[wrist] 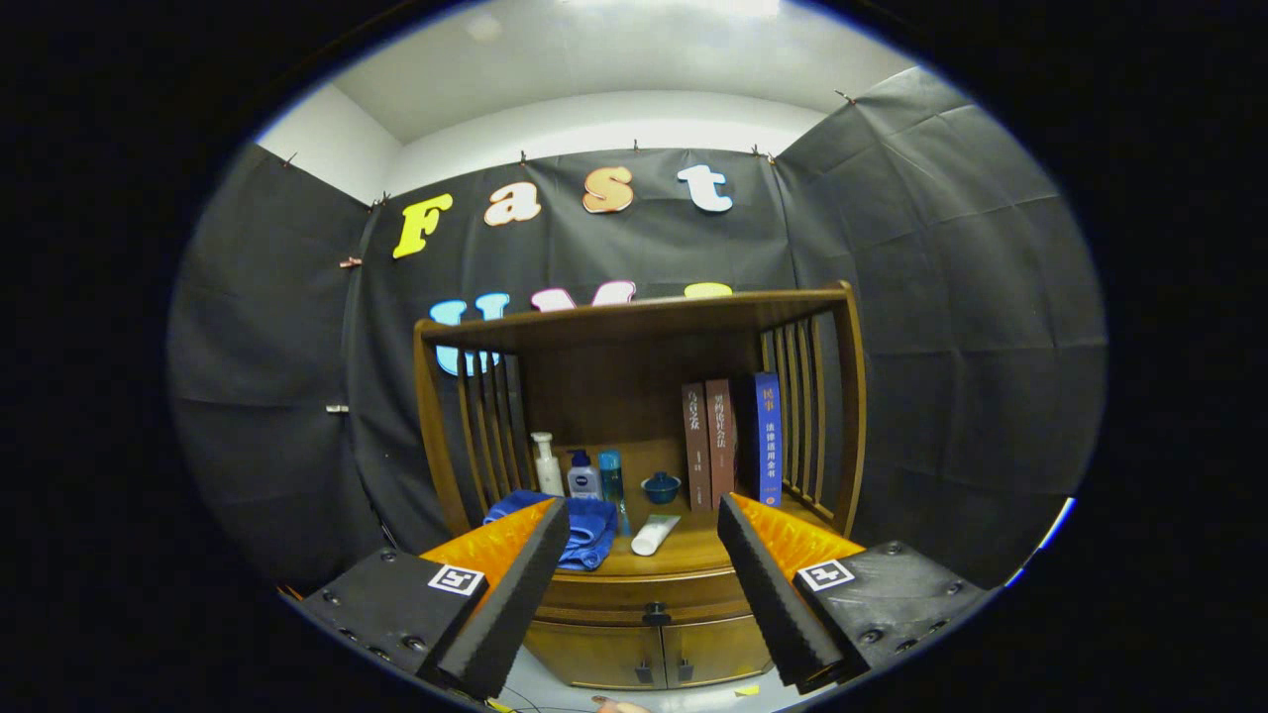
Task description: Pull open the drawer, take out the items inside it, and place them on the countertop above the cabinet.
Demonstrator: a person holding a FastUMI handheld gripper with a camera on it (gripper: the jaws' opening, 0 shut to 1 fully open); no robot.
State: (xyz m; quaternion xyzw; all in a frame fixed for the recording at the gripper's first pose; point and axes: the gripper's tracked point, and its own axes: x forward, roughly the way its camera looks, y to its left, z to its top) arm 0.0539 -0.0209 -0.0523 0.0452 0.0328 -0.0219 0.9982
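I see a wooden cabinet [644,475] well ahead of my gripper [644,555], whose fingers stand wide apart and hold nothing. Between them, farther off, the drawer [644,592] sits flush and closed, a small dark knob [655,615] at its middle. Below it are two little doors [666,652].

On the cabinet's top, which serves as the table [693,550], lie a white tube [654,535] and a blue towel [584,530]. Behind them stand a pump bottle [546,463], two more bottles [594,475], a small blue bowl [661,486] and three books [733,441].

A shut drawer with things on top fits either a drawer yet to be emptied, or one emptied and pushed back. I cannot judge which.

If the drawer is to be worked, I would come in level, centre the knob between the fingers, close on it squarely, then pull straight back along the drawer's line so it does not bind.

The drawer's inside is hidden, so I cannot say what it holds. The left finger covers part of the towel. The knob is small and its shape is hard to make out. Something small at the floor edge below is cut off.
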